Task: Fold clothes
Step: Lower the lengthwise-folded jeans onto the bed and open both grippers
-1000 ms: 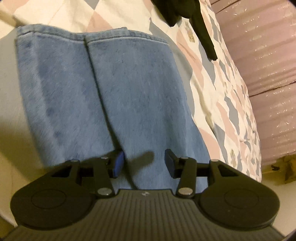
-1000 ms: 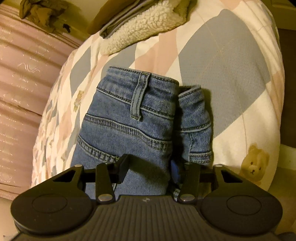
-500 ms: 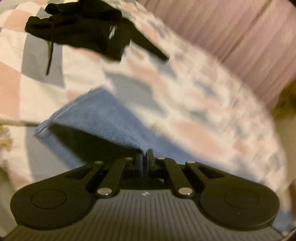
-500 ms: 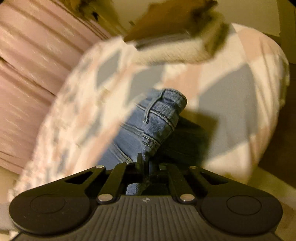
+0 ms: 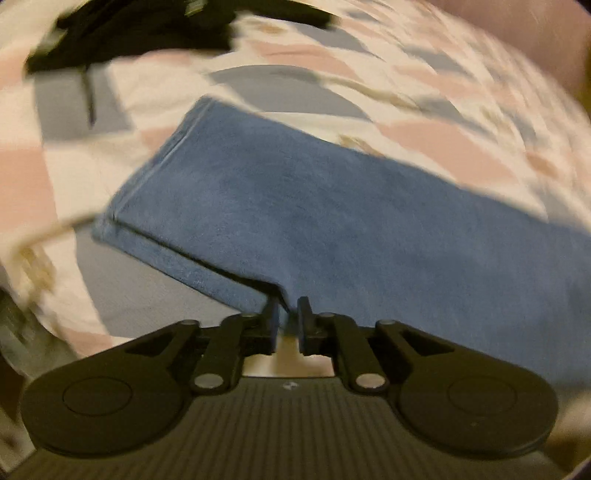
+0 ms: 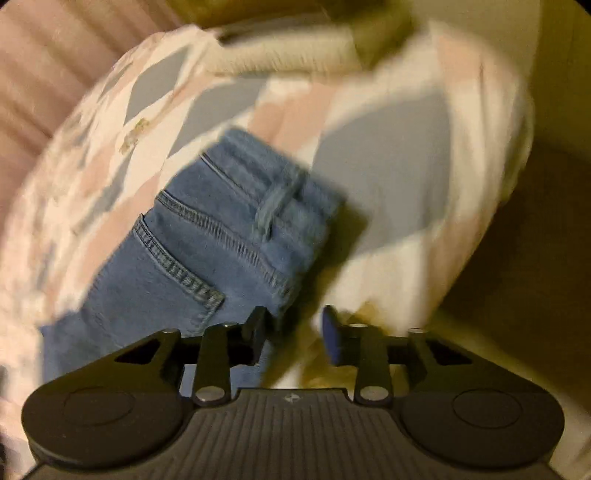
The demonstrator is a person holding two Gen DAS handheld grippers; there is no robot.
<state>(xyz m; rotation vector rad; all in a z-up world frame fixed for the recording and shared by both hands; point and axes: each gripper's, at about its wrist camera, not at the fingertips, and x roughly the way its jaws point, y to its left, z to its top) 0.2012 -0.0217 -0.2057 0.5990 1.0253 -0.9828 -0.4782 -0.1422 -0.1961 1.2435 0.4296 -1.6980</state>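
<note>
Blue jeans lie folded lengthwise on the patterned bedspread. In the left wrist view the leg end of the jeans point(image 5: 332, 221) spreads flat, its near edge reaching my left gripper point(image 5: 287, 321). That gripper's fingers stand a narrow gap apart, with the fabric edge right at their tips. The right wrist view shows the jeans' waistband and back pocket point(image 6: 207, 236). My right gripper point(image 6: 291, 328) is open at the waist's near corner; its left finger point(image 6: 256, 328) touches the denim and nothing sits between the fingers. Both views are motion-blurred.
A black garment point(image 5: 129, 29) lies on the bedspread point(image 5: 424, 140) beyond the leg hems. A cream fleecy item point(image 6: 288, 51) sits past the waistband. Pink padded surface point(image 6: 44, 74) runs along the far side. The bed's edge drops away at the right point(image 6: 517, 258).
Both grippers shut on the jeans, lifted and shifted them, then set them down. The right gripper has opened wide and the left has parted slightly.
</note>
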